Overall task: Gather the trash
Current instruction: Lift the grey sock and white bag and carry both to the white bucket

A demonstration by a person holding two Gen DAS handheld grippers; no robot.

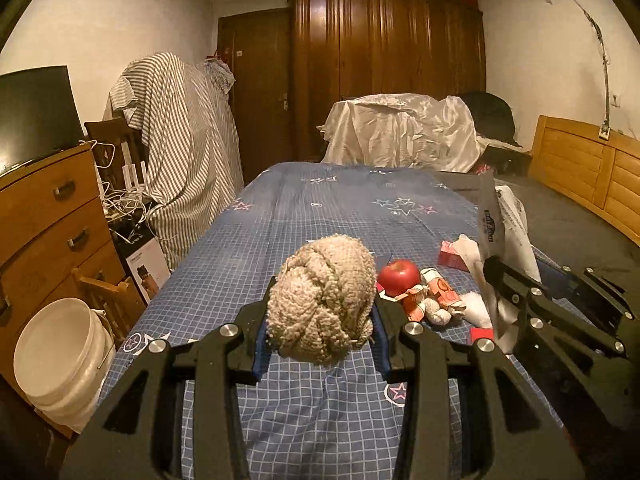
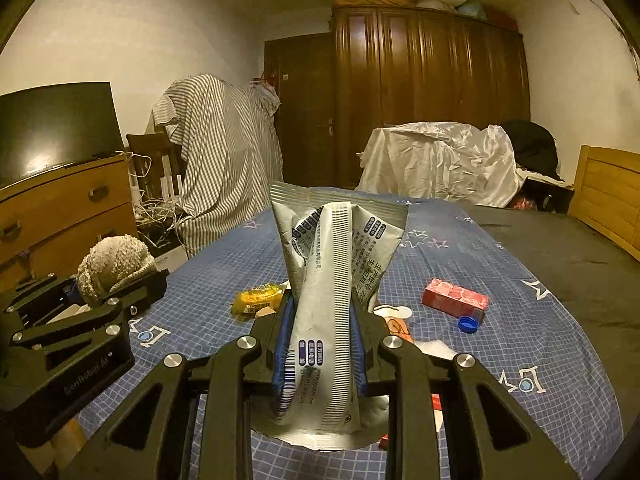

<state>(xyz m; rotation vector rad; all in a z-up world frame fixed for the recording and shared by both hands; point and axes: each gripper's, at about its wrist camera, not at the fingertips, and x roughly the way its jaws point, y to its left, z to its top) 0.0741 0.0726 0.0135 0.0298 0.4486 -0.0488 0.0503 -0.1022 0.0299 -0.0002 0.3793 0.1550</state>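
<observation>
My left gripper is shut on a beige ball of yarn, held above the blue checked bed cover; the same ball of yarn shows at the left of the right wrist view. My right gripper is shut on a crumpled silver snack bag, which stands up between its jaws; in the left wrist view that bag appears at the right. On the cover lie a red apple, crumpled red-and-white wrappers, a red carton, a blue bottle cap and a yellow wrapper.
A white bucket stands on the floor at the left, beside a wooden dresser. A striped cloth drapes a chair beyond it. White sheeting covers something at the bed's far end. A wooden headboard runs along the right.
</observation>
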